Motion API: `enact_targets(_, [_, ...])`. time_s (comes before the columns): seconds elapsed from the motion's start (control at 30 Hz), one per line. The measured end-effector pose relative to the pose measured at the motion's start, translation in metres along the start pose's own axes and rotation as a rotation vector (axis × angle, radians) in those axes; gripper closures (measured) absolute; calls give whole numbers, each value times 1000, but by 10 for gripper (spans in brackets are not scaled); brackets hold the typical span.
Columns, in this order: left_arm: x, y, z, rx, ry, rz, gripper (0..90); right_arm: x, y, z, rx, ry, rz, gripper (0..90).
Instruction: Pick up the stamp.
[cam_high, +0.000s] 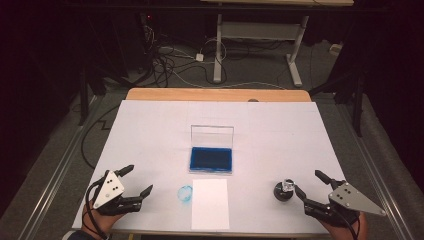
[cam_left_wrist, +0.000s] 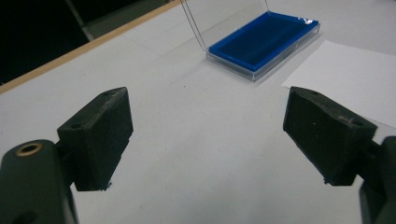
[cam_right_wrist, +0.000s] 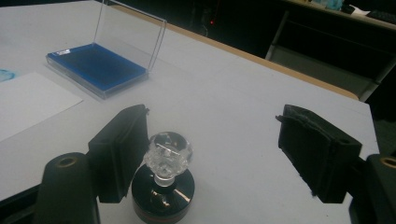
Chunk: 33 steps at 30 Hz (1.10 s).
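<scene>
The stamp (cam_high: 283, 190), a black round base with a clear faceted knob, stands upright on the tabletop (cam_high: 150, 130) near the front right. The right gripper (cam_high: 307, 184) sits just beside it with its jaws wide open and gripping nothing. In the right gripper view the stamp (cam_right_wrist: 163, 184) stands between the jaws, close against the left one and well clear of the other; I cannot tell whether that jaw touches it.

The left gripper (cam_high: 137, 180) rests at the front left, jaws spread open over bare tabletop.

Mid-table lies the blue ink pad (cam_high: 211, 159) in its clear case, lid (cam_high: 212, 135) standing up behind it. Just in front of the pad lies a white sheet (cam_high: 210, 204), and a round blue print (cam_high: 185, 193) marks the tabletop just beside the sheet's left edge.
</scene>
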<state>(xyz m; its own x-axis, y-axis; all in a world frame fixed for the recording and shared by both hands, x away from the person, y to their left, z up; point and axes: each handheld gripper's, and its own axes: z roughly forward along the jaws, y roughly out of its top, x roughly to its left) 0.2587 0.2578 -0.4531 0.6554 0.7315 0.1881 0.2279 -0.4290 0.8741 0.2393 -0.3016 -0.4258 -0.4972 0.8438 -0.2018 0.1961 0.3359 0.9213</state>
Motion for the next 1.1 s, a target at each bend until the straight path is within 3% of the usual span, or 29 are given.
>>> enact_targets(0.07, [-1,0,4,9,3,27,153,0,0,0,4,-6,-3,241])
enact_targets(0.13, [-1,0,5,10,-1,29,153,-1,-1,-1,3,-2,3,242])
enact_targets(0.17, [-2,0,7,16,25,40,154,-1,-1,-1,3,-4,0,243])
enact_targets(0.27, [-5,1,8,18,37,45,165,-2,-2,-2,7,-3,4,244])
enact_targets(0.7, [-10,0,11,41,7,68,170,-2,-2,0,33,23,-6,252])
enact_targets(0.83, [-12,-1,13,75,2,71,170,-1,-3,4,57,45,-8,257])
enact_targets(1.1, [-12,-1,14,79,0,75,170,1,-6,11,93,89,-1,264])
